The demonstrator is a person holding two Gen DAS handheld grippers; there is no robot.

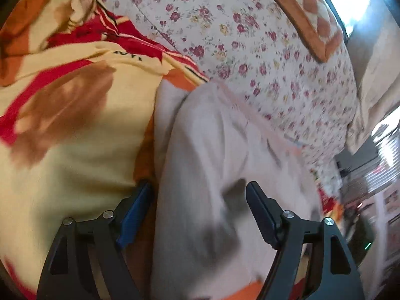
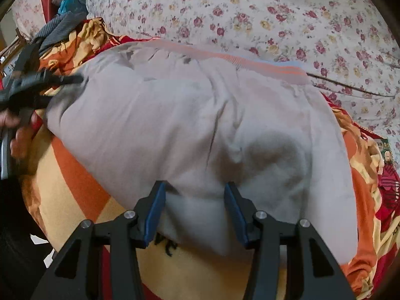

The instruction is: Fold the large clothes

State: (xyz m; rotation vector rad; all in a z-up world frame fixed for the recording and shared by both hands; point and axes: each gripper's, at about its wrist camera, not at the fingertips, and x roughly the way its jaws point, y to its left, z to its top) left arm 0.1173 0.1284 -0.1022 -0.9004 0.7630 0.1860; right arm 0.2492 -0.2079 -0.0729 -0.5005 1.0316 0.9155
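A large pale grey garment (image 2: 190, 115) with an orange-pink striped hem lies spread on a yellow, orange and red blanket (image 2: 75, 200). My right gripper (image 2: 195, 200) is at its near edge, and a thick bunch of the grey cloth fills the gap between its blue pads. In the left wrist view the same garment (image 1: 212, 150) is blurred. My left gripper (image 1: 200, 197) stands wide over it, the cloth under its jaws and neither pad pressing on it. The right wrist view shows the left gripper (image 2: 75, 79) at the garment's far left corner, held by a hand (image 2: 20, 130).
A floral quilt (image 1: 250, 37) rises behind the garment, with an orange checked cushion (image 1: 312, 12) on it. Bunched grey and blue clothes (image 2: 62, 17) lie at the back left. A bright window (image 1: 350, 0) and shelves (image 1: 370, 187) are off the bed's right side.
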